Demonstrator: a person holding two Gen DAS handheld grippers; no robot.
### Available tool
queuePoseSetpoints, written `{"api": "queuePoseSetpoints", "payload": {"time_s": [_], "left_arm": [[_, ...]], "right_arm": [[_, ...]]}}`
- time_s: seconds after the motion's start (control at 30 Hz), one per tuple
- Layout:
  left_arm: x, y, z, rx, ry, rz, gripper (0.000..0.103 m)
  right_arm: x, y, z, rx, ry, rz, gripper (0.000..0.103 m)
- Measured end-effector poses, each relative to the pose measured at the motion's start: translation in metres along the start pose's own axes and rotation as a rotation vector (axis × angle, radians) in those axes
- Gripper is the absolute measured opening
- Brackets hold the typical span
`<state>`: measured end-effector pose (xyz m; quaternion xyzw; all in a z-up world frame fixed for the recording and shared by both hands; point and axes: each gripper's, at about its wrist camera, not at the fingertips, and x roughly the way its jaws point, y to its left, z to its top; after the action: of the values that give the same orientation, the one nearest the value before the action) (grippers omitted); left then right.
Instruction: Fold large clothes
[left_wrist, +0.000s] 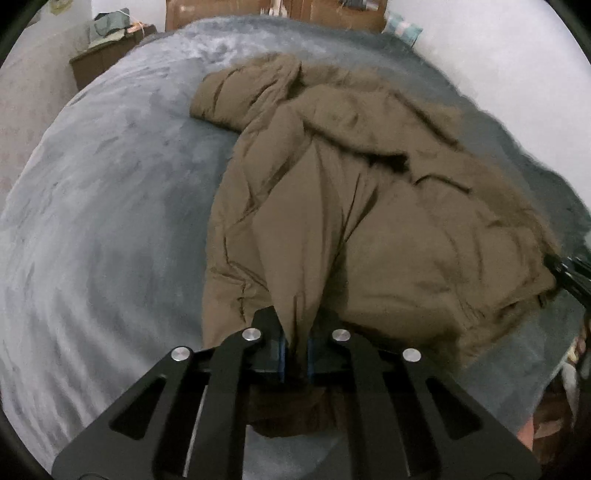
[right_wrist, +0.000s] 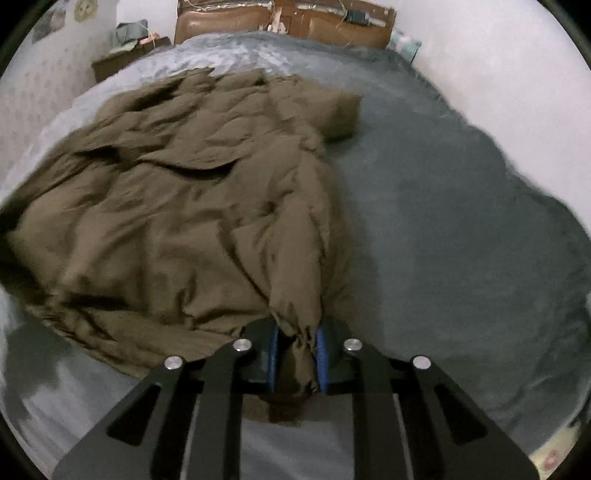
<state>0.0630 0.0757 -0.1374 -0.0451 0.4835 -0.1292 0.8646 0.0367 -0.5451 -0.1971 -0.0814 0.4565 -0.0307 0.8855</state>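
Bulky olive-brown quilted puffer coat (left_wrist: 332, 206) lay crumpled on grey plush bedspread (left_wrist: 110, 221), hem edge nearest, hood end toward brown wooden headboard (right_wrist: 295, 22). Left gripper (left_wrist: 295, 354) clamped tight on a bunched hem corner of the coat; right gripper (right_wrist: 297, 362) likewise pinched the other hem corner, fabric wedged between blue pads (right_wrist: 320, 354). Judged: pre-fold spread. Best done by keeping both grips firm, pulling corners apart and away from headboard evenly, flattening before folding

both wrist views close, angled down, sharing the coat (left_wrist: 332, 192) on the bed (left_wrist: 110, 221)
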Motion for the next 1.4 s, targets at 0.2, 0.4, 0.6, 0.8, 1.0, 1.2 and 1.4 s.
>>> {"api": "queuePoseSetpoints", "payload": {"time_s": [0.2,0.4,0.6,0.8,1.0,1.2,1.4], "left_arm": [[0.007,-0.022,-0.071,0.062,0.082,-0.018,0.011],[-0.012,-0.026,-0.061,0.084,0.005,0.086,0.076],[-0.032,-0.014,-0.02,0.044,-0.077,0.11,0.095],[0.025,0.001,-0.034,-0.01,0.112,0.104,0.039],[-0.012,-0.004,-0.053,-0.048,0.056,0.088,0.011],[0.01,-0.008,-0.085,0.024,0.077,0.088,0.021],[-0.004,0.005,-0.075,-0.021,0.01,0.103,0.061]], "right_arm": [[0.007,-0.053,-0.044,0.06,0.124,0.004,0.019],[-0.011,-0.063,-0.043,0.139,0.066,0.049,0.047],[-0.03,-0.07,-0.011,0.196,-0.04,0.093,0.065],[0.034,-0.06,-0.014,0.262,0.112,0.162,0.039],[-0.003,-0.046,-0.022,0.158,0.035,0.106,0.01],[0.026,-0.048,-0.058,0.042,0.114,-0.056,0.019],[0.006,-0.052,-0.041,0.109,0.065,-0.081,0.043]]}}
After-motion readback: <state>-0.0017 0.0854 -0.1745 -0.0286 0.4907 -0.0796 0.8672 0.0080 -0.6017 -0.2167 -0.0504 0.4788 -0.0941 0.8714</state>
